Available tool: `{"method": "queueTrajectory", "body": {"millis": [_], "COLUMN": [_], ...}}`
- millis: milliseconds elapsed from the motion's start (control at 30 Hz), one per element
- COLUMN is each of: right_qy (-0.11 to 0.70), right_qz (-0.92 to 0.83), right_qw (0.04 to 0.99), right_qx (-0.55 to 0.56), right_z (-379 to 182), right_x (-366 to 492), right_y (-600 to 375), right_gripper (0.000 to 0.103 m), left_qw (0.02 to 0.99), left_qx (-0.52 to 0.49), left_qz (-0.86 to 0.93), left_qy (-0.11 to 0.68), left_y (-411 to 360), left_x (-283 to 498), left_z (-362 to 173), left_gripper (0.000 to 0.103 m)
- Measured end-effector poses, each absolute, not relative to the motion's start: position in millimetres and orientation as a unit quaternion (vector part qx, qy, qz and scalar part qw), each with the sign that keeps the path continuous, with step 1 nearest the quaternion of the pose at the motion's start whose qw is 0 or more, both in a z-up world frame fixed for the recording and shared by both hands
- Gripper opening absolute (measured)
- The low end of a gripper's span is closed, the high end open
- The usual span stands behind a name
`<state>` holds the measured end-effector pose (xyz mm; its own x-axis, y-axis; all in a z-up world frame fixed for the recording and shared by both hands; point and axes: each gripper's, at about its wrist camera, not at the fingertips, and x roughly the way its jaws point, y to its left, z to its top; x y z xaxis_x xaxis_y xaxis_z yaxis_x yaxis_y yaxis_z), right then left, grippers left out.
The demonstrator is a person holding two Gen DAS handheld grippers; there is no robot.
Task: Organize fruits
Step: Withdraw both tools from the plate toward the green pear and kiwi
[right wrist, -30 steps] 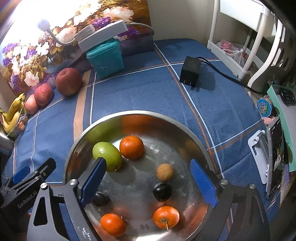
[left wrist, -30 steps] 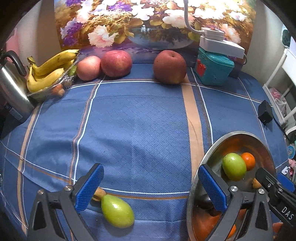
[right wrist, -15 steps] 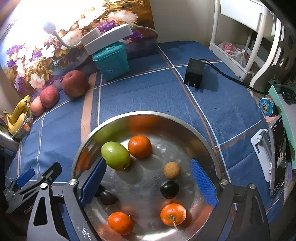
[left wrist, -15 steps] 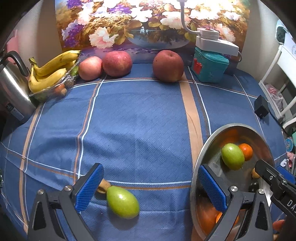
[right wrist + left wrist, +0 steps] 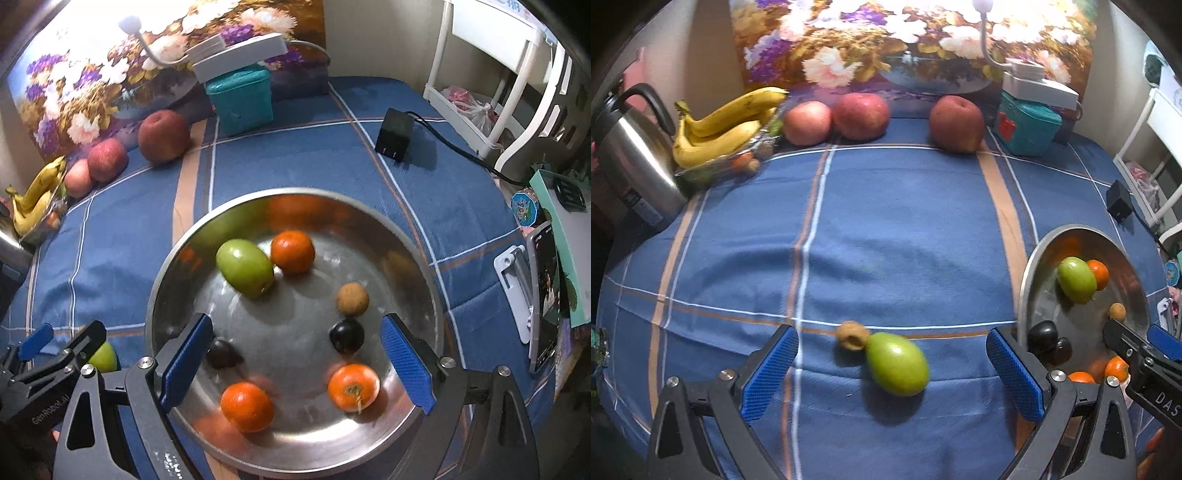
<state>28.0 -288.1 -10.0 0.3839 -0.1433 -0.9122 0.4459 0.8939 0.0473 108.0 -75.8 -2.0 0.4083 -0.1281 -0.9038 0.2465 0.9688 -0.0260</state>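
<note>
A green fruit (image 5: pixel 897 363) lies on the blue cloth, touching a small brown fruit (image 5: pixel 851 335). My left gripper (image 5: pixel 892 373) is open, its blue pads either side of the green fruit and clear of it. The steel bowl (image 5: pixel 424 266) holds a green fruit (image 5: pixel 245 267), three oranges, two dark fruits and a small brown one (image 5: pixel 352 298). My right gripper (image 5: pixel 295 360) hangs open over the bowl's near half, holding nothing. The bowl (image 5: pixel 1032 266) also shows at the right of the left wrist view.
Three red apples (image 5: pixel 861 116) and bananas (image 5: pixel 720 127) line the back by a floral picture. A steel kettle (image 5: pixel 631 162) stands far left, a teal box (image 5: pixel 1027 127) back right. A black adapter (image 5: pixel 394 134) with its cable lies right of the bowl, near a white rack (image 5: pixel 491 81).
My left gripper has moved left and forward, so the green fruit now sits between its pads. My right gripper has shifted a little over the bowl. Both stay open.
</note>
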Motion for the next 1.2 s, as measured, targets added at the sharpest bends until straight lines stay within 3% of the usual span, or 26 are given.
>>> {"method": "queueTrajectory", "body": {"millis": [633,1200], "right_qy": [0.511,0.532], "right_qz": [-0.127,-0.033], "right_qw": [0.843,0.841], "right_qx": [0.108,0.090], "right_z": [5,-12], "right_x": [50,78], "right_y": [-220,-143], "right_gripper": [0.092,0.092], "left_qw": [0.846,0.818], "left_qx": [0.010,-0.034], "left_qz": [-0.016,-0.014], "left_qy": [0.533,0.574], "left_y": [19,44], "left_x": [130,139], "left_z": [1,-29], "left_gripper": [0.103,0.103]}}
